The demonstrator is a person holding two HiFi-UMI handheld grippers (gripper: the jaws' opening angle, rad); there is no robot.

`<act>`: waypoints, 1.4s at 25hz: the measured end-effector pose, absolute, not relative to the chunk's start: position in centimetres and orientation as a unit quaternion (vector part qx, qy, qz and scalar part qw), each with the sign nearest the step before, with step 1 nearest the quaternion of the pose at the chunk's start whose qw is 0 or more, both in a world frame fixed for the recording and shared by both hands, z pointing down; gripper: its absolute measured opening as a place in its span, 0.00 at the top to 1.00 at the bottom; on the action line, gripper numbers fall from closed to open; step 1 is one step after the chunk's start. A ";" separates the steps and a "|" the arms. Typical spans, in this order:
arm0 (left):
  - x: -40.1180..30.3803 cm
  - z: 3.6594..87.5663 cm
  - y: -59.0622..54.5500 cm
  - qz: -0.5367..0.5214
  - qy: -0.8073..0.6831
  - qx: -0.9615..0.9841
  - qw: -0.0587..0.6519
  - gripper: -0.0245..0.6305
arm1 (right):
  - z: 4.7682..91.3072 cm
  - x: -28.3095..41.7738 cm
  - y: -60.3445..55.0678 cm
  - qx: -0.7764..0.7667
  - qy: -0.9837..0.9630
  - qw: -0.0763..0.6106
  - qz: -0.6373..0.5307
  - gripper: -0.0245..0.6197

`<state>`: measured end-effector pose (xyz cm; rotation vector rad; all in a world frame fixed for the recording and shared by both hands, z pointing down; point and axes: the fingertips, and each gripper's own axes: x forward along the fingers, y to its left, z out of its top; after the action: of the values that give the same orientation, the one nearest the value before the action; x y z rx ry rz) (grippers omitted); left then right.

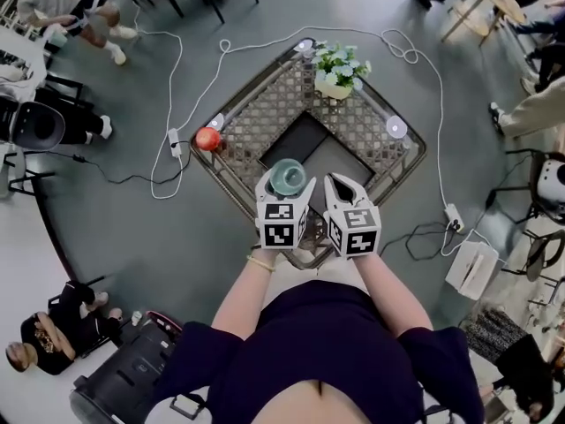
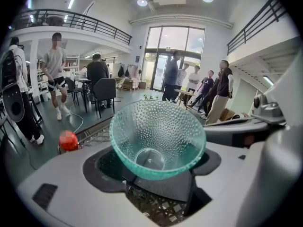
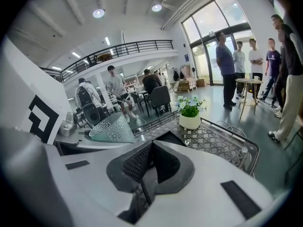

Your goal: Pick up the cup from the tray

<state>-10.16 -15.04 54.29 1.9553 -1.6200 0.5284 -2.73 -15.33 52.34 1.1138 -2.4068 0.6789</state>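
A teal dimpled glass cup [image 1: 288,176] sits between the fingers of my left gripper [image 1: 288,185], which is shut on its lower part. It is held over the near edge of the dark tray [image 1: 305,141]. In the left gripper view the cup [image 2: 157,136] fills the middle, its mouth turned toward the camera, and the left gripper [image 2: 158,168] has its dark pads pressed against the cup's base. My right gripper [image 1: 347,189] hovers just right of the cup, shut on nothing. In its own view the right gripper [image 3: 150,162] has its pads meeting, and the cup [image 3: 113,128] shows at left.
The tray lies in the middle of a metal mesh table [image 1: 265,113]. On the mesh are a red apple [image 1: 207,138], a potted plant [image 1: 336,69] and a white disc [image 1: 396,127]. White cables loop over the floor around the table. People and chairs stand around the room.
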 end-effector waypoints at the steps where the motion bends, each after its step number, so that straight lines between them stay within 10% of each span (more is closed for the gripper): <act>1: -10.1 54.0 -14.6 0.195 -0.601 0.726 0.269 0.38 | 52.1 -2.8 -15.0 0.396 -0.863 0.200 0.240 0.95; 35: -9.2 50.3 -10.1 0.186 -0.589 0.745 0.252 0.38 | 49.2 -2.5 -11.0 0.377 -0.886 0.189 0.194 0.95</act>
<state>-9.18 -10.05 50.32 2.0265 -1.6018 0.5065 -2.49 -11.00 49.16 1.0617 -2.4910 0.5442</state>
